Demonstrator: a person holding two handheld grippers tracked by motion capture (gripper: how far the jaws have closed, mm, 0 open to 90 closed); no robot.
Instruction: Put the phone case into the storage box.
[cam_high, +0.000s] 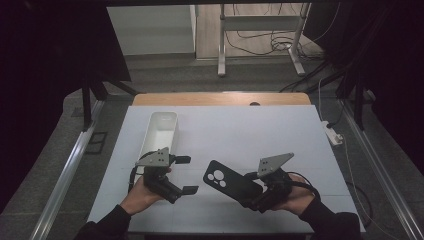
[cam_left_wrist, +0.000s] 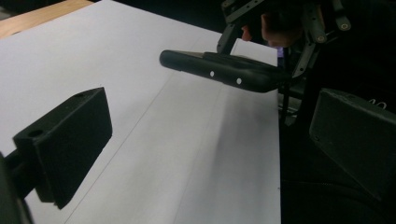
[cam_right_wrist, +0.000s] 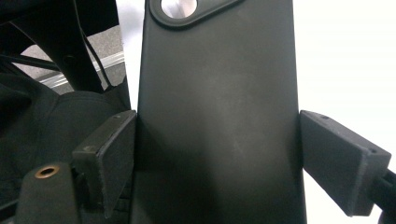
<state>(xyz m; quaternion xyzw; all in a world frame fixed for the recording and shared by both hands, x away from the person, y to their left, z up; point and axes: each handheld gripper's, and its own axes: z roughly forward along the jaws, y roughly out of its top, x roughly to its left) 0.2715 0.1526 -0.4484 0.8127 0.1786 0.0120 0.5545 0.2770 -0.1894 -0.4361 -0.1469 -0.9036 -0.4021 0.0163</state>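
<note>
A black phone case (cam_high: 231, 183) with round camera holes is held a little above the white table (cam_high: 240, 130), near its front middle. My right gripper (cam_high: 252, 192) is shut on its lower end, one jaw pressed against each long side. In the right gripper view the case (cam_right_wrist: 219, 93) runs up between the two pads (cam_right_wrist: 109, 154). My left gripper (cam_high: 186, 175) is held to the left of the case, open, with nothing between its jaws. In the left gripper view the case (cam_left_wrist: 224, 70) hangs edge-on ahead of the open gripper (cam_left_wrist: 210, 140).
A long white bin (cam_high: 161, 131) stands on the table's left side, just behind the left gripper. A wooden strip (cam_high: 220, 98) borders the far edge. Cables and a power strip (cam_high: 334, 134) lie on the floor at the right.
</note>
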